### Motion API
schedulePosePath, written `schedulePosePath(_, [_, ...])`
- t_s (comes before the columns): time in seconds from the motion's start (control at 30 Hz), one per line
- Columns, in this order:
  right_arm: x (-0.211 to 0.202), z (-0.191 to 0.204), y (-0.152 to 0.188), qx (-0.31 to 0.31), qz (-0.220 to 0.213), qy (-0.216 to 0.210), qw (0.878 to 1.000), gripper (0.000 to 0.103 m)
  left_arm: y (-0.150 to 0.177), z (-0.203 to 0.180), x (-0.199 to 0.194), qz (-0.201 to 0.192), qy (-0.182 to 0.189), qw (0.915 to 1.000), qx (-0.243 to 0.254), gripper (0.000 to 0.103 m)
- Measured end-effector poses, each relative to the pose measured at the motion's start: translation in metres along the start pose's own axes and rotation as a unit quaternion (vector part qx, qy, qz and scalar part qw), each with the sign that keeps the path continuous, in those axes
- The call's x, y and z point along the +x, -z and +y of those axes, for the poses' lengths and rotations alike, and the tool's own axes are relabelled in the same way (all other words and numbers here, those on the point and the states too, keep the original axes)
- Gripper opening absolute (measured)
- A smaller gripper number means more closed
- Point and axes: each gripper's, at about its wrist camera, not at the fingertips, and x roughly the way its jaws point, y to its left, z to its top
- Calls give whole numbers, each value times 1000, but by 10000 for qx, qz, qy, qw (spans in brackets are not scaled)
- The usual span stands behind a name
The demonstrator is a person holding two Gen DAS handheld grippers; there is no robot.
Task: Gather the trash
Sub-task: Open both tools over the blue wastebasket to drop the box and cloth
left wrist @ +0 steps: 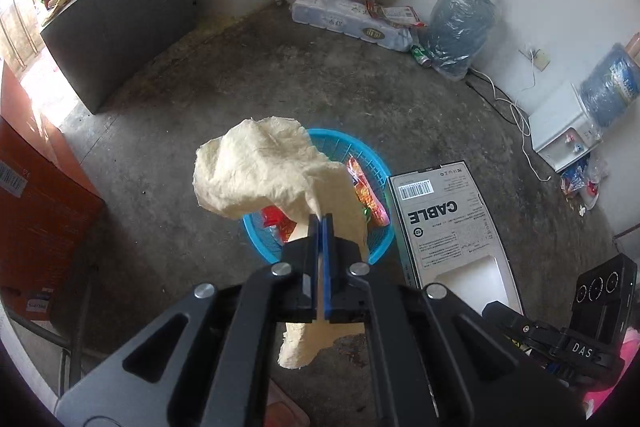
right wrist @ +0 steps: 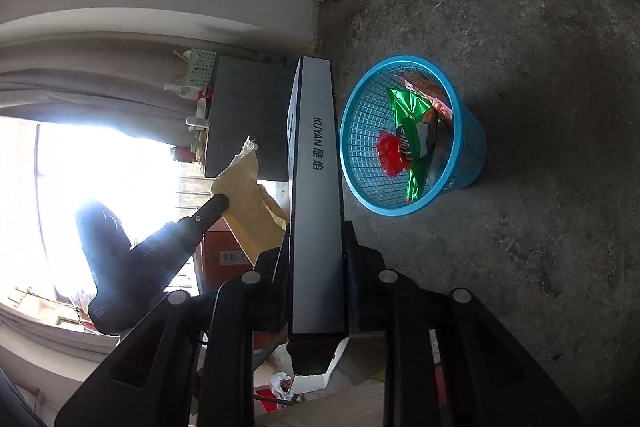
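My left gripper (left wrist: pixel 322 219) is shut on a crumpled cream paper towel (left wrist: pixel 256 171), which hangs over a blue mesh basket (left wrist: pixel 380 163) on the concrete floor. Snack wrappers (left wrist: pixel 366 191) lie inside the basket. A flat white box printed "CABLE" (left wrist: pixel 440 211) hovers just right of the basket, with the right gripper (left wrist: pixel 504 315) at its near end. In the right wrist view my right gripper (right wrist: pixel 316 243) is shut on that box (right wrist: pixel 316 131), seen edge-on. The basket (right wrist: pixel 472 139) holds a green wrapper (right wrist: pixel 412 131) and a red one (right wrist: pixel 390 155). The left gripper (right wrist: pixel 222 203) carries the paper towel (right wrist: pixel 252 219) at left.
A dark cabinet (left wrist: pixel 120 39) stands at the back left and an orange carton (left wrist: pixel 40 207) at the left. Along the far wall lie a pack of paper rolls (left wrist: pixel 348 23), a green can (left wrist: pixel 422 55) and a bagged water jug (left wrist: pixel 460 23). A white appliance (left wrist: pixel 560 135) with cables sits at the right.
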Motion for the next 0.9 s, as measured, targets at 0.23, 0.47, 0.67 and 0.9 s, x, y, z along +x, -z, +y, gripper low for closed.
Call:
schedulePosePath(0.23, [49,-20,-30,232,205,251,9992,22,-16,25,64,195,-45,9980,-606,50])
schedulePosePath(0.47, [111,-21,-52,274,588,237,9976,23,-10,53,-1,-261,239,9969,-706,51])
schedulePosePath(0.67, [159,-36,-66,290,667,982,9925,50,7,88,-93,-881,301,9926,-774,57])
schedulePosePath(0.9, [125,-59,-49,294,247,1054,9937,50,56,138,-175,-1183,37,9896,-823,60])
